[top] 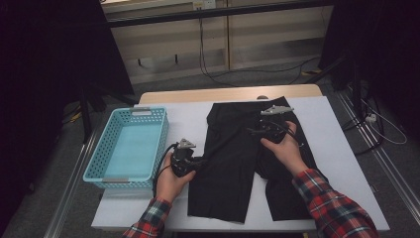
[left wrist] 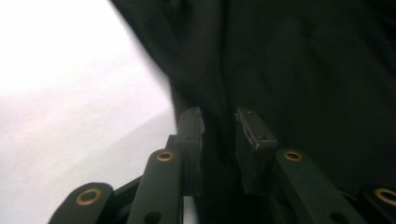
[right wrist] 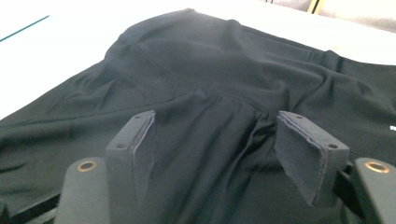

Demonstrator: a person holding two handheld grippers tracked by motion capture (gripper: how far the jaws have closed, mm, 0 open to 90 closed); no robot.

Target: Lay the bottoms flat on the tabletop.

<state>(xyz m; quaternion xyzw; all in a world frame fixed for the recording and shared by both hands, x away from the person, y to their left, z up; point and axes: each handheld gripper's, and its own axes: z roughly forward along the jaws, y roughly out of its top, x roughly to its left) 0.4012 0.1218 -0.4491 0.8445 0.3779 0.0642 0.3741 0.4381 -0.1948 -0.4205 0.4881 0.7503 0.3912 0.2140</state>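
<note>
A pair of black shorts (top: 233, 163) lies flat on the white table (top: 327, 129), waistband at the far side. My left gripper (top: 200, 161) is low at the shorts' left edge. In the left gripper view its jaws (left wrist: 218, 135) stand a narrow gap apart around a raised fold of the black fabric (left wrist: 303, 70); I see no firm pinch. My right gripper (top: 255, 131) hovers over the upper middle of the shorts. In the right gripper view its jaws (right wrist: 215, 135) are wide apart above the wrinkled cloth (right wrist: 210, 70), with nothing between the pads.
A light blue plastic basket (top: 148, 110) stands empty at the table's left edge, close to my left hand. Bare white tabletop lies right of the shorts. Cables run across the floor beyond the table, and dark stands flank both sides.
</note>
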